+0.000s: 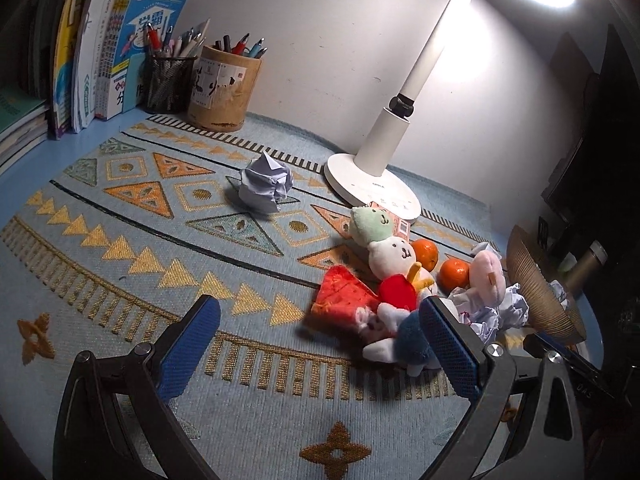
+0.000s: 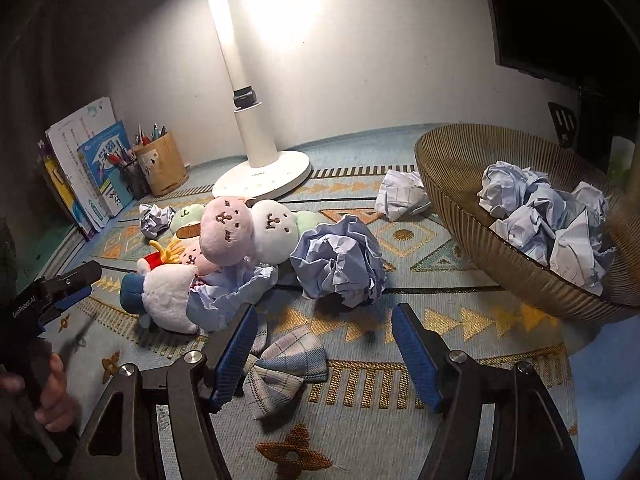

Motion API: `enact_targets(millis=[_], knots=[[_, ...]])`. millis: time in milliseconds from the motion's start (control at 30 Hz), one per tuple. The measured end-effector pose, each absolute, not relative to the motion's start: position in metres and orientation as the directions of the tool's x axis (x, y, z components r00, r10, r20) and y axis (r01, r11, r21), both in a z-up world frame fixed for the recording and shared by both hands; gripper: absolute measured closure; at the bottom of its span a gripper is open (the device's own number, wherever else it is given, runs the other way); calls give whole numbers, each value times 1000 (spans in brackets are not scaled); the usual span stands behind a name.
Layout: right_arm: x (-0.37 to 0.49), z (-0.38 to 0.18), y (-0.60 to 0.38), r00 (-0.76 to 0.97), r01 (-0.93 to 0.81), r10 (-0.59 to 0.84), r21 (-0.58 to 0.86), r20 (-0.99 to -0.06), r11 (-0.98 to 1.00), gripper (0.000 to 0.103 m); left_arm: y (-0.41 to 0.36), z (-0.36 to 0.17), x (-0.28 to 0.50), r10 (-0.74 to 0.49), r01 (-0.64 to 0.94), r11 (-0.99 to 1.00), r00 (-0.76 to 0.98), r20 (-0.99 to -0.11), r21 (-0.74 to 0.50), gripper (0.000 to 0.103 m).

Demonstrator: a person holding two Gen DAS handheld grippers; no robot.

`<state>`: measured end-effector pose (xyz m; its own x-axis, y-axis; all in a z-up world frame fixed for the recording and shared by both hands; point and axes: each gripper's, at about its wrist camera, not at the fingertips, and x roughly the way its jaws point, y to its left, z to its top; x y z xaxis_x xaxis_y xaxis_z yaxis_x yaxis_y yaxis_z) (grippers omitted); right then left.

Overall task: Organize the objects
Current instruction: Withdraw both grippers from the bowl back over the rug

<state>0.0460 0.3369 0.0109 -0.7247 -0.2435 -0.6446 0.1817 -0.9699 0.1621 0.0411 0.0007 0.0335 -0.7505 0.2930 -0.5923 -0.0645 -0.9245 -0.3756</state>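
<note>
My left gripper (image 1: pixel 320 324) is open and empty above the patterned mat, just left of a pile of plush toys (image 1: pixel 392 276) and a red pouch (image 1: pixel 342 292). A crumpled paper ball (image 1: pixel 266 184) lies on the mat ahead. My right gripper (image 2: pixel 324 336) is open and empty, its tips just short of a large crumpled paper ball (image 2: pixel 340 264). A plaid bow (image 2: pixel 280 368) lies by its left finger. The plush pile (image 2: pixel 224 248) is to the left. A brown ribbed bowl (image 2: pixel 460 184) at the right holds several paper balls (image 2: pixel 544 220). Another paper ball (image 2: pixel 402 196) lies beside the bowl, and a small one (image 2: pixel 154 220) sits far left.
A white desk lamp (image 1: pixel 372 184) stands at the back. Two oranges (image 1: pixel 440 264) lie behind the toys. Pen holders (image 1: pixel 224 88) and upright books (image 1: pixel 100 52) line the back left. The left gripper and the hand holding it (image 2: pixel 52 304) show at the right wrist view's left edge.
</note>
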Motion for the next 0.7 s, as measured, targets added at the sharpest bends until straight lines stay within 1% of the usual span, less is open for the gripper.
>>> enact_targets(millis=[133, 500, 700], knots=[[48, 12, 335, -731, 187, -241, 152, -639, -970, 35, 0, 33, 41, 304, -65, -919, -747, -591, -389, 3], [50, 14, 333, -739, 189, -234, 139, -632, -972, 35, 6, 34, 42, 275, -69, -937, -748, -604, -341, 3], [41, 26, 313, -728, 238, -260, 122, -634, -964, 35, 5, 37, 35, 278, -63, -938, -727, -628, -341, 3]])
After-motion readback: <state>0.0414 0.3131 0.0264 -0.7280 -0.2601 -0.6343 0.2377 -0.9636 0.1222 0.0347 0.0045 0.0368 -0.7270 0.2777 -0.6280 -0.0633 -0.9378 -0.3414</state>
